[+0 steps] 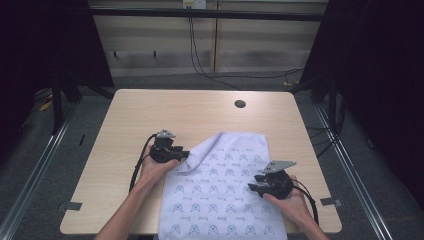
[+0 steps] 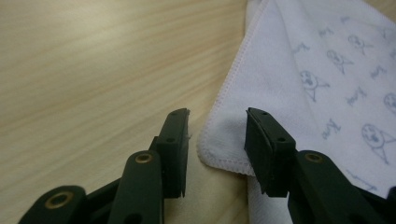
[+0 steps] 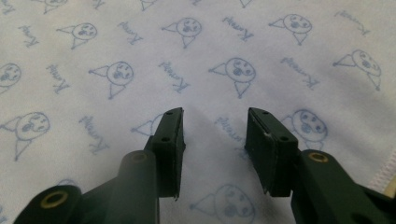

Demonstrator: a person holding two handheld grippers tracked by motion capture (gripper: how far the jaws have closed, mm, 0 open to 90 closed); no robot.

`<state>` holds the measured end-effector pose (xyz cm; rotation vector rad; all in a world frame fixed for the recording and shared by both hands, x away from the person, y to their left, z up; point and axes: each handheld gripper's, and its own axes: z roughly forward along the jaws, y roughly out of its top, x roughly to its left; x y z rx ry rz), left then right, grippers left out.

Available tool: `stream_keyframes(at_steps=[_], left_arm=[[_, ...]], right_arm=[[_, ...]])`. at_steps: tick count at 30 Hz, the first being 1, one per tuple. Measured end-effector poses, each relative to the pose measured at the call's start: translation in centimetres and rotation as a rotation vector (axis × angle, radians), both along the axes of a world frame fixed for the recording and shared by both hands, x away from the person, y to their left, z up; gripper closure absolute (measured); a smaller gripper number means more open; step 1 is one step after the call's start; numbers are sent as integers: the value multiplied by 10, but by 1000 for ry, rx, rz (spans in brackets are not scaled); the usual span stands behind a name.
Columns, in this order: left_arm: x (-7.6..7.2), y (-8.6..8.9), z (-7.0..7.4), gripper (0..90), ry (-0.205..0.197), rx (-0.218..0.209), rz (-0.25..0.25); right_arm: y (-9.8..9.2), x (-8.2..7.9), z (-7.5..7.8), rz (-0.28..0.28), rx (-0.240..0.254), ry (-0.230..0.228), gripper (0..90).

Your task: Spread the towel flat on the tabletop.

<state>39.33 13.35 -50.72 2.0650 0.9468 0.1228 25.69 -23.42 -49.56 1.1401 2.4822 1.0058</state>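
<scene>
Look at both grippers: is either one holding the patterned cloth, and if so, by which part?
Nothing is held. The left gripper has its fingers apart around a corner of the cloth without pressing it. The right gripper hangs open above the cloth.

My left hand-held gripper point(image 2: 217, 140) from its own camera: the two black jaws stand apart, nothing pressed between the pads. A folded corner of the white towel point(image 2: 299, 79), printed with small blue figures and hemmed in white stitching, lies between the jaws. The pale wood-grain desk point(image 2: 93, 70) spreads left.
</scene>
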Motion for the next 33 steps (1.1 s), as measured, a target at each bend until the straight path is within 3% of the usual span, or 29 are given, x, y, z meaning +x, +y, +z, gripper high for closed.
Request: stream_keyframes(at_steps=[2,4,5,6,9,16,18,20,23,25,30,31,33], left_arm=[[0,-1,1,603,1,0,-10],[-1,-4,1,732,5,16,-39],[-2,-6,1,732,10,12,-56],[-2,-8,1,856,17,-5,-81],[-1,-8,6,870,11,9,-79],[19,20,45,869,-90,-5,62],[26,23,54,866,-123,41,63],[32,26,59,836,-126,18,84],[35,33,57,749,-118,27,129],[33,34,55,713,-114,15,126],[13,31,46,735,-96,11,42],[2,25,39,728,-96,59,-3],[-3,24,34,722,-91,63,-27]], right_arm=[[0,0,0,0,3,-3,572],[0,0,0,0,-2,-2,572],[0,0,0,0,-2,-2,572],[1,0,0,5,-4,-8,571],[0,0,0,5,-4,-9,572],[-1,1,0,-5,1,6,572],[-1,2,0,-2,5,1,571],[-1,2,0,3,10,-7,569],[-2,1,2,-7,7,-3,563],[-3,1,3,-5,8,-6,563],[-12,10,10,-39,33,-24,585],[-13,12,10,-45,33,-28,588],[-14,15,11,-47,38,-27,590]])
